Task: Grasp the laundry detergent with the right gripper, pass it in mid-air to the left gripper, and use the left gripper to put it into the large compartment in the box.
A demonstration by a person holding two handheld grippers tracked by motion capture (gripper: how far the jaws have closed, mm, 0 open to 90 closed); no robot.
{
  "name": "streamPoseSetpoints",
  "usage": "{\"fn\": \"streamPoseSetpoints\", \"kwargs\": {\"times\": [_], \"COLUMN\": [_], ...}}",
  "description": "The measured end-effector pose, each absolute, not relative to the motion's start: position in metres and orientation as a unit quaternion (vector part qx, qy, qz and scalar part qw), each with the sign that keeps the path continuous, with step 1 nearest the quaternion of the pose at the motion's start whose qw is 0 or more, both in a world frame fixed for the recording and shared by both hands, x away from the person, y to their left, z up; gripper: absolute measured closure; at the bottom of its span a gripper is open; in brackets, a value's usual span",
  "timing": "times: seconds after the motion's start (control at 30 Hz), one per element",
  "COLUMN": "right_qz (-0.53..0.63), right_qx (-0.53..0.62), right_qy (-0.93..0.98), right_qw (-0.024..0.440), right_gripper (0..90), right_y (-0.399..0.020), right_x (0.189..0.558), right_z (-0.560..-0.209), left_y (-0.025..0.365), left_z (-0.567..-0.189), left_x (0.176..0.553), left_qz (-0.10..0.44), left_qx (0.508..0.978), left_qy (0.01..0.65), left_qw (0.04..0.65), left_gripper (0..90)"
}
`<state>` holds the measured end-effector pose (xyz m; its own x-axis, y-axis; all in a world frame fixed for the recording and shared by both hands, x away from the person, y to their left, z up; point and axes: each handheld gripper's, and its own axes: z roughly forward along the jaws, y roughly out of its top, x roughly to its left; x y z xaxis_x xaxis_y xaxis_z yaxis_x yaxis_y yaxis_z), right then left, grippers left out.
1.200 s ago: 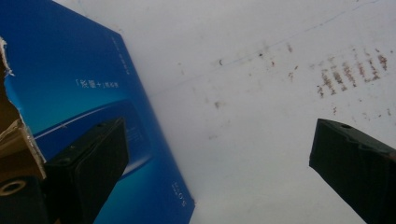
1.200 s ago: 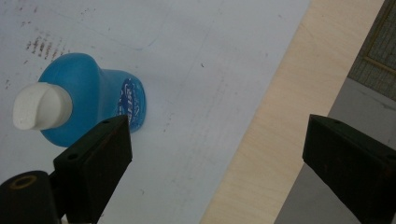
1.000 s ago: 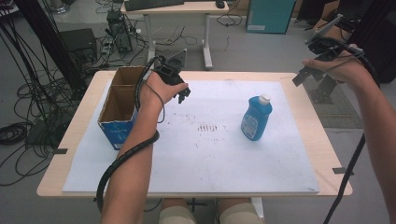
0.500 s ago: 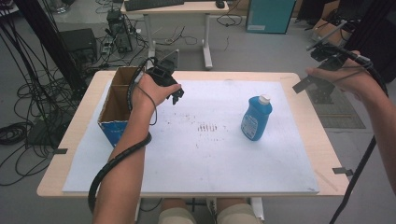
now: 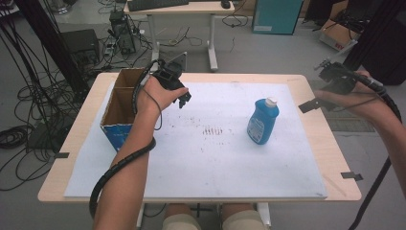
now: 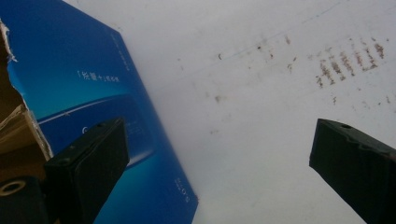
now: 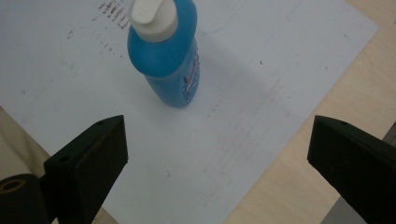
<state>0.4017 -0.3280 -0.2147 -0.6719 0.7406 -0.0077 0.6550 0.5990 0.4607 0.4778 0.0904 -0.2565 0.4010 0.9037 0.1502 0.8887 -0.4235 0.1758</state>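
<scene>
On the stained white sheet (image 5: 201, 158), a glossy blue plastic bottle (image 5: 262, 122), both hand-held grippers wide, empty.

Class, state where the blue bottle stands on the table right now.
In the high view, the blue bottle stands upright on the white sheet, right of centre, beside the brown smudges.

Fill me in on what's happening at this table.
A person sits at the table with a gripper in each hand, neither holding anything. The left gripper, jaws open, hovers beside the open cardboard box at the left. The right gripper, also open, hangs over the table's right edge, aimed toward the upright blue bottle on the white sheet.
</scene>
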Motion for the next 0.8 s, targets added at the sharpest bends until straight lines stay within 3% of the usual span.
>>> {"fn": "streamPoseSetpoints", "kwargs": {"times": [0.8], "right_qz": [0.277], "right_qx": [0.400], "right_qy": [0.863], "right_qw": [0.136], "right_gripper": [3.6], "right_y": [-0.307], "right_x": [0.368], "right_z": [-0.294], "left_y": [0.092], "left_z": [-0.261], "left_x": [0.479], "left_qz": [0.106], "left_qx": [0.840], "left_qy": [0.530], "left_qw": [0.041], "left_gripper": [5.2]}}
